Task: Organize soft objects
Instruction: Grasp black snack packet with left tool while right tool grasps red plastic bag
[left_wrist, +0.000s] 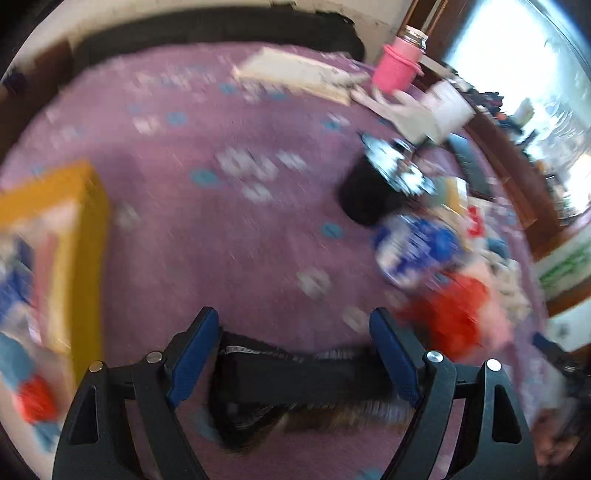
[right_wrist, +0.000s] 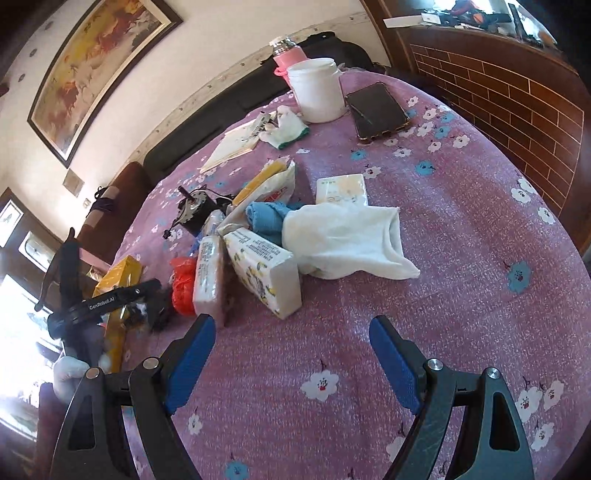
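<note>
1. Right gripper (right_wrist: 291, 354), blue pads spread wide, nothing between them, tilted down over the purple flowered cloth of the counter (right_wrist: 461, 295).
2. Straight ahead of it lies the soft heap: a white cloth (right_wrist: 343, 236) rumpled and open at one end, with a blue cloth (right_wrist: 264, 218) bunched against its far-left side.
3. Just ahead-left of the right gripper, a tissue pack with a yellow flower print (right_wrist: 264, 271) leans on its edge against the white cloth; another wrapped pack (right_wrist: 208, 275) stands beside it, and a red crumpled bag (right_wrist: 183, 280) sits further left.
4. Behind the heap, a flat pale packet (right_wrist: 341, 189) and a yellow-and-white bag (right_wrist: 266, 181).
5. Far side of the counter: a white tub (right_wrist: 317, 92), a dark phone (right_wrist: 376, 110), a white glove with a green cuff (right_wrist: 286, 129), an open booklet (right_wrist: 232, 146) and a pink bottle (right_wrist: 290, 55).
6. Left gripper (left_wrist: 293, 354), jaws apart too; a black strap-like item (left_wrist: 295, 373) lies on the cloth between and below the pads, but the view is blurred and I cannot tell if they touch it.
7. Left of that gripper, a yellow box (left_wrist: 81, 229) with colourful things inside; to its right, blurred blue (left_wrist: 417, 243) and red (left_wrist: 458, 310) soft things.
8. The right wrist view catches the left gripper off to the far left, held in a gloved hand (right_wrist: 68, 371).
</note>
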